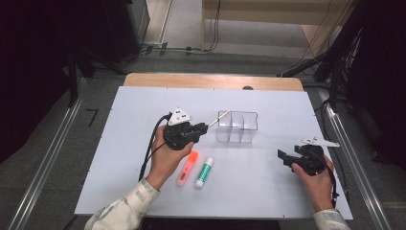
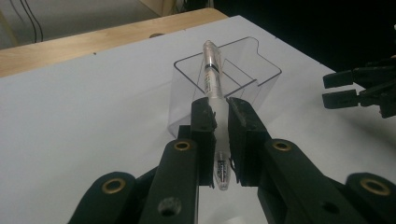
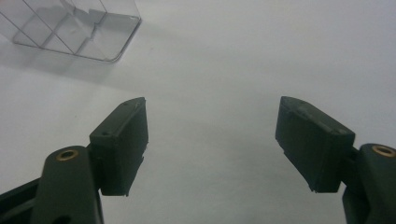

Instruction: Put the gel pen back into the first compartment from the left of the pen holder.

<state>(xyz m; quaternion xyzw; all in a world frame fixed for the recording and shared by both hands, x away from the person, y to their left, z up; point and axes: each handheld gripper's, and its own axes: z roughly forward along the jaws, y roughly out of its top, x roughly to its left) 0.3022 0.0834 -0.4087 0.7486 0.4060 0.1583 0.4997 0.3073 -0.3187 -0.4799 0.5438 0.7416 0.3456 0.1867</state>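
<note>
My left gripper [image 1: 200, 130] [image 2: 219, 116] is shut on a clear pen [image 2: 212, 70], whose tip reaches over the near rim of a clear plastic organizer [image 1: 237, 126] [image 2: 233, 74] with several compartments. In the high view the pen [image 1: 218, 118] slants from the jaws up toward the organizer's left corner. My right gripper [image 1: 284, 157] [image 3: 212, 140] stands open above the bare white mat at the right, nothing between its jaws. Its jaws [image 2: 345, 91] also appear at the right edge of the left gripper view.
An orange highlighter [image 1: 187, 167] and a green-and-white glue stick [image 1: 204, 172] lie side by side on the white mat [image 1: 124, 143] near the left hand. A wooden table edge [image 1: 210, 80] runs along the back. The organizer's corner [image 3: 79, 28] lies ahead-left of the right gripper.
</note>
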